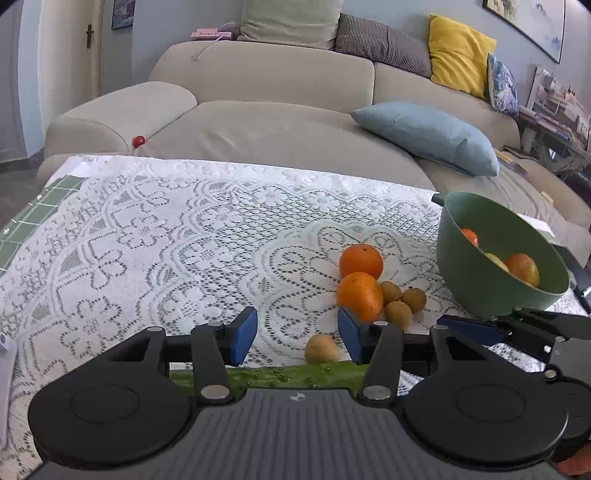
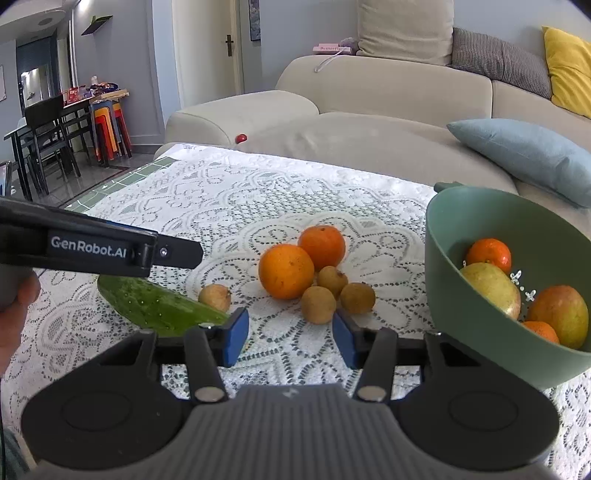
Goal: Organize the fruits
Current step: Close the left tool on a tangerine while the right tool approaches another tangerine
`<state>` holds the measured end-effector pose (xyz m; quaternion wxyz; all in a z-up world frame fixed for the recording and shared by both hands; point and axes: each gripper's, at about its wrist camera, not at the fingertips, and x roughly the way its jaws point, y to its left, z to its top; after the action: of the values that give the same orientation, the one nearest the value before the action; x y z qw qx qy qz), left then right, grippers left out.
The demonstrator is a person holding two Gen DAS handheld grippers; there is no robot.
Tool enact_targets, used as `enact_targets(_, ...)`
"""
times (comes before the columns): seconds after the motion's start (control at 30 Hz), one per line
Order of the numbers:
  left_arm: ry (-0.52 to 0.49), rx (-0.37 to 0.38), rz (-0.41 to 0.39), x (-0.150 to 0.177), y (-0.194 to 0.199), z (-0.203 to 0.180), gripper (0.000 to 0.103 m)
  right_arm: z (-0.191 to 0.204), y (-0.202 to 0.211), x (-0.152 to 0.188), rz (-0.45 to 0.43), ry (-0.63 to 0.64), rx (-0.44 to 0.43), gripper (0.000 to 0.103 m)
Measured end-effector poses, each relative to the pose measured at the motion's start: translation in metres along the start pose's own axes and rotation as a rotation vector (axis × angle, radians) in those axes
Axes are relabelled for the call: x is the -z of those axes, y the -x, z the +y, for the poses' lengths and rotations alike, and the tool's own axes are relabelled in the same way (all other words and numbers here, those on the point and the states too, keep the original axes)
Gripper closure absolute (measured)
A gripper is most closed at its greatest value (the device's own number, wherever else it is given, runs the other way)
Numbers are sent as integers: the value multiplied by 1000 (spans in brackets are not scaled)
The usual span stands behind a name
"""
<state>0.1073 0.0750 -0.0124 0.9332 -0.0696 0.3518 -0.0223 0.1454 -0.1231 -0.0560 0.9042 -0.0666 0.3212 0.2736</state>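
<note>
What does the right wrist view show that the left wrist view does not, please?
Only the right wrist view shows the dining table with chairs, most of the cucumber and a yellow-green fruit well exposed in the green bowl. Only the left wrist view shows the patterned blue cushion and framed picture. Both share two oranges, small brown fruits, lace cloth and sofa.

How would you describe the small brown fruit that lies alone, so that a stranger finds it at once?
Start at the green bowl on the lace tablecloth, then go left past the two oranges. Three small brown fruits cluster there; the lone brown fruit lies apart, farther left, beside the tip of the green cucumber.
</note>
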Motion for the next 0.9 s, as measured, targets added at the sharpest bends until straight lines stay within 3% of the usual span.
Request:
enact_targets(0.33, -65, 51, -3, 1, -18, -19, 44, 0, -3, -3, -14, 21, 27, 55)
enact_targets(0.5, -61, 76, -18, -4, -22, -18, 44, 3, -6, -17, -17, 139, 70, 69)
enact_targets(0.6, -74, 94, -11, -7, -25, -18, 44, -2, -7, -29, -16, 185, 109, 70)
enact_targets(0.8, -49, 112, 11, -10, -34, -15, 46, -11, -18, -42, 0, 249, 113, 83)
enact_targets(0.9, -54, 106, 30, -10, -41, -15, 46, -13, -26, -44, 15, 278, 101, 85)
